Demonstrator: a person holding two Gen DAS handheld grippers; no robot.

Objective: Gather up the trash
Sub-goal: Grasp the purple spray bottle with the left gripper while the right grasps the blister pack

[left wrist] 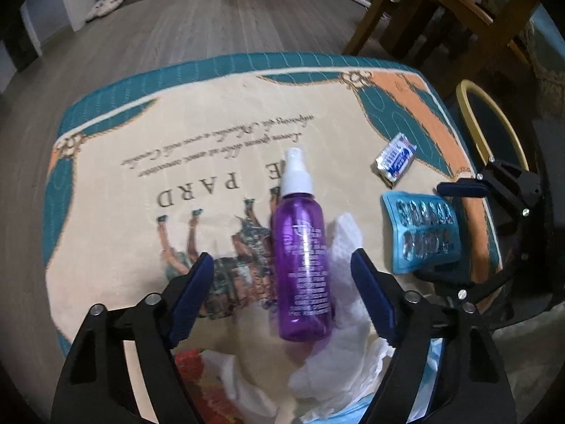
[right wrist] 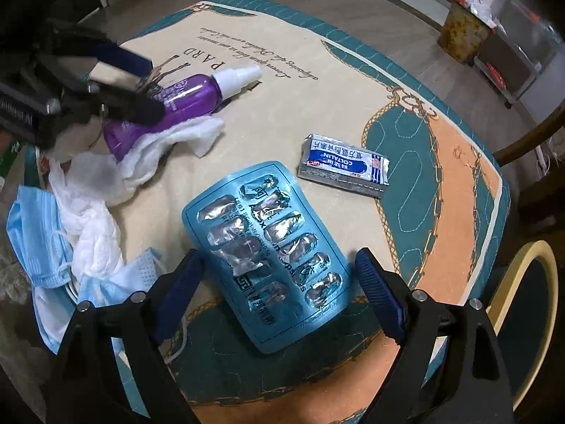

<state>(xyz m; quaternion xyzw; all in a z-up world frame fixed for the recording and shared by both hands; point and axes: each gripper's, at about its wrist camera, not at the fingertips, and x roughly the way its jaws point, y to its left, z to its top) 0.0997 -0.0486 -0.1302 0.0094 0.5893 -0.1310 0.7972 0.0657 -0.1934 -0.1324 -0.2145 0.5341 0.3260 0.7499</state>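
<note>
Left fingers [left wrist: 282,293]: spread wide around the purple spray bottle [left wrist: 303,265], pads clear of it on both sides, nothing gripped.
Right fingers [right wrist: 279,293]: spread wide astride the blue blister pack [right wrist: 268,254], not touching, nothing gripped.
Spray bottle: lies flat on the counter [left wrist: 141,141], base resting on crumpled white tissue [left wrist: 349,304]; judged light, smooth and apt to slip or roll; best taken across the mid-body.
Blister pack: flat near the counter's edge; thin, stiff, crackly foil; likely needs pinching by its long edges.
Sachet [right wrist: 344,166]: small foil packet beyond the blister pack, light and flimsy.
Masks [right wrist: 39,240]: soft, limp, beside the tissue.
Count: one bottle, one blister pack, one sachet, at least two masks; the tissue is a heap I cannot count.
</note>
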